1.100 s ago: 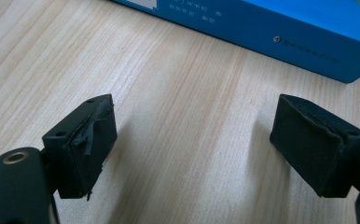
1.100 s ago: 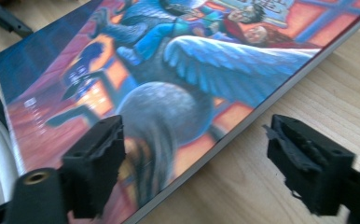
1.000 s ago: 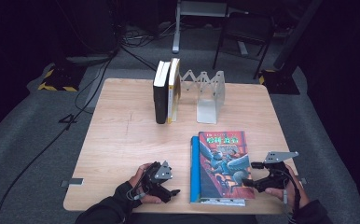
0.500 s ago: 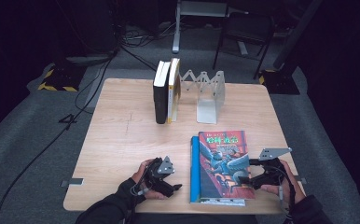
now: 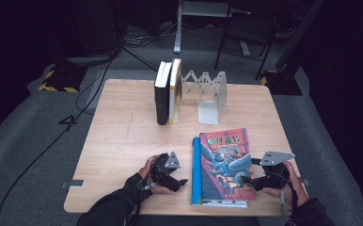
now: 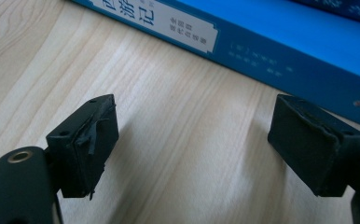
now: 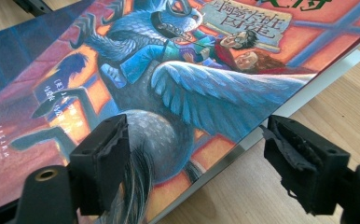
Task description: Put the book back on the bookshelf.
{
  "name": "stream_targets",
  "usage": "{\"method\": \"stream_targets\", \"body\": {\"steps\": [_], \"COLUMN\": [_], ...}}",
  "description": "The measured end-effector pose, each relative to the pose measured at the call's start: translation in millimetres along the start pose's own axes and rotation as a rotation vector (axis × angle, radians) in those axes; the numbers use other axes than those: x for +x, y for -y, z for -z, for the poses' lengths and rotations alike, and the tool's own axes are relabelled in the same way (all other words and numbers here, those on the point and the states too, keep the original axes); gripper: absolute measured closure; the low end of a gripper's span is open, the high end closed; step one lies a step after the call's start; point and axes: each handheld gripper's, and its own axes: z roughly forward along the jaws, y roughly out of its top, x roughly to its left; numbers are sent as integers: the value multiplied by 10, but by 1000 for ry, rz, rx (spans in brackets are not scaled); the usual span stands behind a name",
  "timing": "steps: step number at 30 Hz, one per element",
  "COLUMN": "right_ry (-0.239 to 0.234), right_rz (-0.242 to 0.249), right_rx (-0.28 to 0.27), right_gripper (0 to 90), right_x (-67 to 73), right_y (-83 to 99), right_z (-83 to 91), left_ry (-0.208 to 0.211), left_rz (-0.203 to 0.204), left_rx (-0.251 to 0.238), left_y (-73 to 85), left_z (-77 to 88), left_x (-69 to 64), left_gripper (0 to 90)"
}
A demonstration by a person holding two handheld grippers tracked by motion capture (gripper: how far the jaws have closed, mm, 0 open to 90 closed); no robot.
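Both tools flank the illustrated book (image 5: 224, 167) on the bench (image 5: 123, 136).
Left tool (image 5: 182, 181) spread, empty; right tool (image 5: 248, 179), spread, has been closing astride the book's edge.

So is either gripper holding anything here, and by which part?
Nothing held. The right gripper, jaws just closing, straddles the book's long edge; left gripper open.

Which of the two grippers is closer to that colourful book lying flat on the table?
Right. The right gripper is at the book's right edge, one jaw over the cover, jaws just been closing, not yet gripping. The left gripper sits open beside the blue spine, a short gap away.
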Motion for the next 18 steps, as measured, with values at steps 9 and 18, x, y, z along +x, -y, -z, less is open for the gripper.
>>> {"method": "stream_targets", "body": {"steps": [9,18], "right_ry": [-23,-65], "right_rz": [-50,-24], "right_rx": [-60,-103], "right_gripper": [286,533], "right_x": [-181,-189], "right_y": [-77,-177], "right_z": [-149,-194], "left_ry": [5,-8], "left_rz": [-11,-1], "left_rx": [5,-3], "left_y": [-77,-142], "left_z": [-67,-128], "left_x": [51,112], "left_gripper": [165,182]}}
